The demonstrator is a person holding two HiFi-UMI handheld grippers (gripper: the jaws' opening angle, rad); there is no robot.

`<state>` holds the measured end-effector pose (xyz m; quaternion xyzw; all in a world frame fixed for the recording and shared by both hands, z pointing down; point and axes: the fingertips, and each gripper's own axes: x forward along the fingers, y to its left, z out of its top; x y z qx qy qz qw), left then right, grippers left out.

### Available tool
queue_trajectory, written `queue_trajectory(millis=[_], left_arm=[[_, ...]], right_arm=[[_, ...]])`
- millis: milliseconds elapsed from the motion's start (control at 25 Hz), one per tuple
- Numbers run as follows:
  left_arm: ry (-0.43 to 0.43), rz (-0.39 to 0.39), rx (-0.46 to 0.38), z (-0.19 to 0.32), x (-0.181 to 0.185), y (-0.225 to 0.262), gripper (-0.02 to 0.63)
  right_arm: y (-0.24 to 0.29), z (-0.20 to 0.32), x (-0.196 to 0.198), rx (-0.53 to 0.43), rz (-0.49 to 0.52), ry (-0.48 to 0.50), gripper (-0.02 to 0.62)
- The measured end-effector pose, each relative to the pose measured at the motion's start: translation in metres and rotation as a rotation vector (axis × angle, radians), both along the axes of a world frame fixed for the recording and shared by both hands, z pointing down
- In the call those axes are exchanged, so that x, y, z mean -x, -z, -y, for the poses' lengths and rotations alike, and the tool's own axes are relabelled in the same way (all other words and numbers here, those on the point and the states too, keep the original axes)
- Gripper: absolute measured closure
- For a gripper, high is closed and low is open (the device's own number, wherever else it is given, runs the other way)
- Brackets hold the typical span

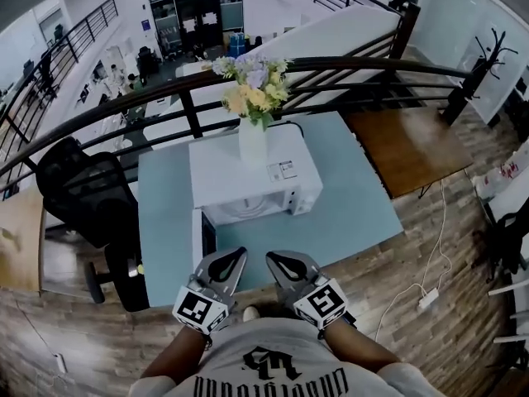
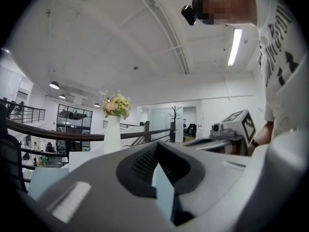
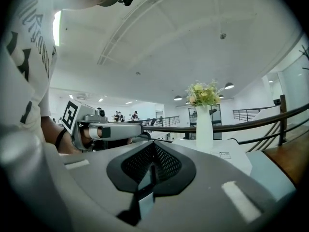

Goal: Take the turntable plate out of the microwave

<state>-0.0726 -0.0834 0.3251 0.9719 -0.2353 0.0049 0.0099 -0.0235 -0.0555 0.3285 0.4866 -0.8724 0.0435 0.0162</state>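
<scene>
The left tool (image 1: 237,255) and right tool (image 1: 273,258) are both clenched tight on nothing, side by side at the worktop (image 1: 355,213). The turntable plate (image 1: 246,209) sits inside the open microwave (image 1: 221,172).

Looked like an open-plan office, seen from a mezzanine: black swivel chair (image 1: 78,190) at left of the head view, dark railing (image 1: 347,63) across the top, desks and people (image 1: 116,77) on the floor below at upper left, coat stand (image 1: 489,52) at upper right.

Bright, even light from a ceiling strip lamp (image 2: 235,46) (fisheye bends every edge), near foreground soft.
</scene>
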Motion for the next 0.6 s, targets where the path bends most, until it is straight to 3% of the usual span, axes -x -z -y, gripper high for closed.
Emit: queue_trajectory(millis=[600], left_arm=[[0.255, 0.004, 0.007, 0.041, -0.054, -0.001, 0.557]], right_arm=[[-0.012, 0.054, -0.075, 0.027, -0.003, 0.221, 0.592]])
